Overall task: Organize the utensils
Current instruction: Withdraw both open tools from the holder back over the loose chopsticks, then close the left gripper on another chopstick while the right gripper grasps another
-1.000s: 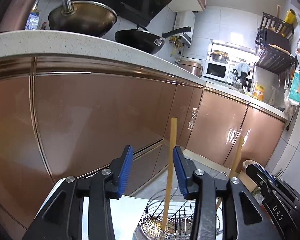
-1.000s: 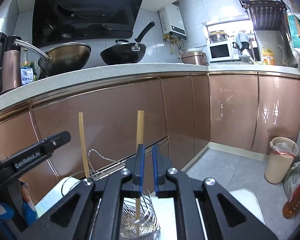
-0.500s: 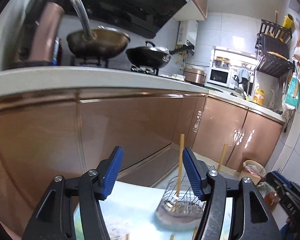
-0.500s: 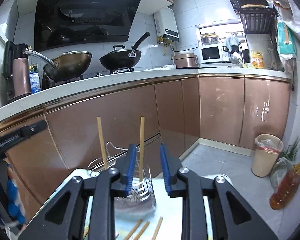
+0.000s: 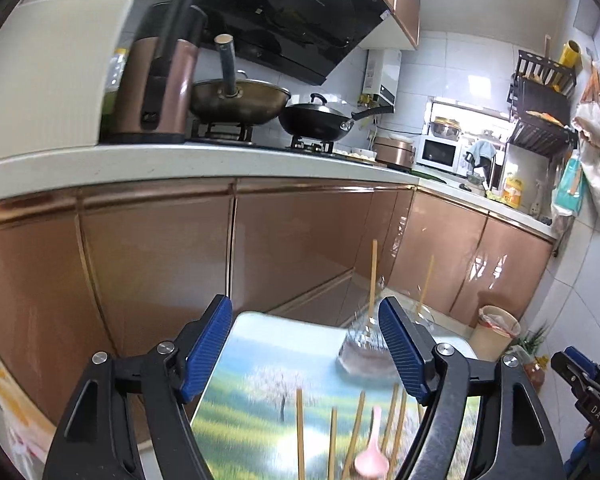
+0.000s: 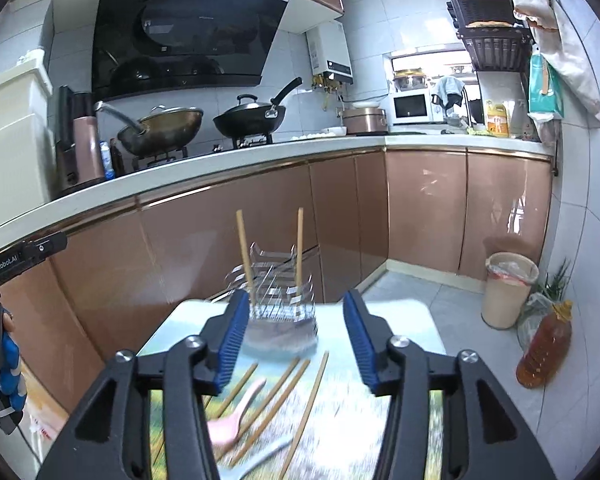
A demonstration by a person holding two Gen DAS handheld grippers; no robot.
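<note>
Chopsticks (image 5: 300, 432) lie loose on the picture-printed table (image 5: 260, 360) just under and ahead of the left gripper (image 5: 304, 350), beside a pink spoon (image 5: 372, 456). In the left wrist view this gripper's jaws have just been opening and stand spread wide with nothing between the blue pads, probably so it is ready for the next stick. Beyond its right finger stands the wire utensil holder (image 5: 364, 352), partly hidden by that finger, with two chopsticks upright in it; upright storage looks like the aim of the sorting.

From the right wrist view, the right gripper (image 6: 296, 340) is also parted, its jaws having just been opening, and nothing sits between them. The utensil holder (image 6: 280, 308) stands straight ahead, past the fingertips, its two sticks leaning slightly apart against the wires. Below the fingers, the loose chopsticks (image 6: 308, 400), the pink spoon (image 6: 236, 416) and a greyish utensil, too blurred to name, wait in a fan within easy reach.
</note>
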